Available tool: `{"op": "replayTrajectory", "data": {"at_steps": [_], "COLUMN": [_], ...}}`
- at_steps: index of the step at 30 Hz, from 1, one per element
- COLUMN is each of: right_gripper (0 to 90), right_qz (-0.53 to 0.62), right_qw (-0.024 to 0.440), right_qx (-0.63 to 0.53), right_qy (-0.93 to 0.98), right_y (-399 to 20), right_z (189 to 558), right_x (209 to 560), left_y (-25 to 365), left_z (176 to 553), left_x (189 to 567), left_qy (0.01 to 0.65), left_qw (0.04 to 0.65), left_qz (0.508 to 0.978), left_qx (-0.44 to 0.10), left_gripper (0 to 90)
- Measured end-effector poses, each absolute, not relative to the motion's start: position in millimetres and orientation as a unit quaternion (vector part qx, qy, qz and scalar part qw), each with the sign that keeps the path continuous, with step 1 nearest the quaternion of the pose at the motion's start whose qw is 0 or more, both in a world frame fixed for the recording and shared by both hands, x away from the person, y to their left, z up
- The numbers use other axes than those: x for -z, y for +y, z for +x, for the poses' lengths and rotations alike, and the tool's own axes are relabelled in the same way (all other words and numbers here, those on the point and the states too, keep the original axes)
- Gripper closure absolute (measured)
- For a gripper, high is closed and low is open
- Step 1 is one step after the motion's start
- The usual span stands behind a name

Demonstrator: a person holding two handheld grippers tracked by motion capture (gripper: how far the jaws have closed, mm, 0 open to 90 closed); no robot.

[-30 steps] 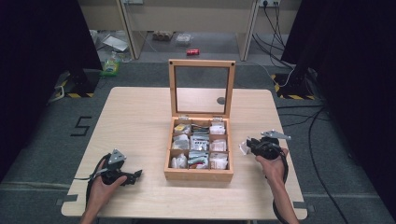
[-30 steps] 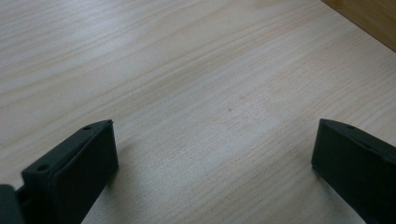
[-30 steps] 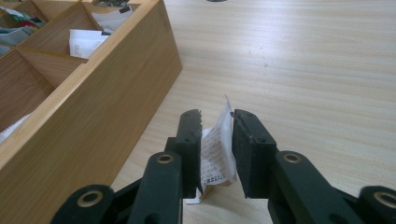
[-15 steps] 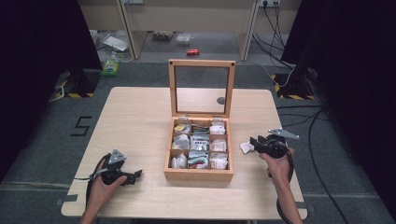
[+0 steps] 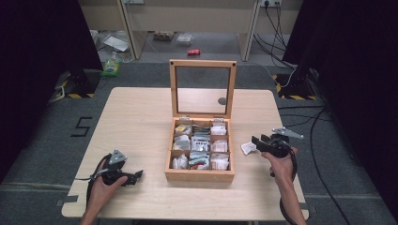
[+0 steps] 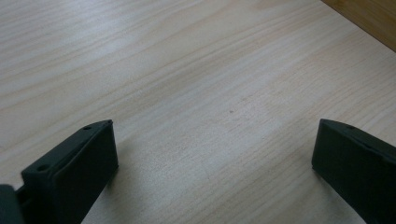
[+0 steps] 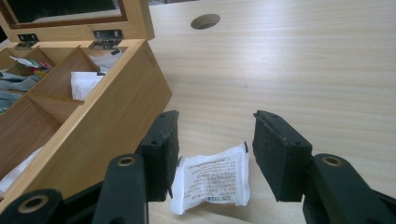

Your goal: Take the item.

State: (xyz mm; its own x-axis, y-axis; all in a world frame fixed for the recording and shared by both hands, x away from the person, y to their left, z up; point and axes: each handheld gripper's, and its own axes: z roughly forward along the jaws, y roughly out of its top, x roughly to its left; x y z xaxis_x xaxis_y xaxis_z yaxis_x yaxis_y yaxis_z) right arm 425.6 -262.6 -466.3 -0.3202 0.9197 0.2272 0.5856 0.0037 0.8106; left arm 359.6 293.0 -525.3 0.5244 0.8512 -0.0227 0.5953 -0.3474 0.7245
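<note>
Wooden box [image 7: 112, 112] (lid up) flanks white packet [image 7: 212, 179].

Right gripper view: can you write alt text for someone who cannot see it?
A small white packet with printed text lies on the pale wooden table between the right gripper's two open black jaws, which have just been opening. An open wooden box with divided compartments stands at the left.

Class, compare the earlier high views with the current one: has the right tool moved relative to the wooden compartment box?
Yes. The right tool has shifted slightly away from the wooden compartment box, its jaws just opening, leaving the white paper sachet on the light wooden table.
</note>
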Motion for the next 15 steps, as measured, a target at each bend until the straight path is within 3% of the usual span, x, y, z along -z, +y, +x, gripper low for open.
{"op": "replayTrajectory", "data": {"at_steps": [15], "right_gripper": [41.5], "right_qz": [0.544], "right_qw": [0.185], "right_qx": [-0.447], "right_qy": [0.686], "right_y": [-255.6], "right_z": [424.2], "right_x": [460.4], "left_y": [293.0], "left_z": [360.1], "left_x": [525.3], "left_qy": [0.452], "left_qw": [0.349], "left_qz": [0.800], "left_qx": [-0.183], "left_gripper": [0.0]}}
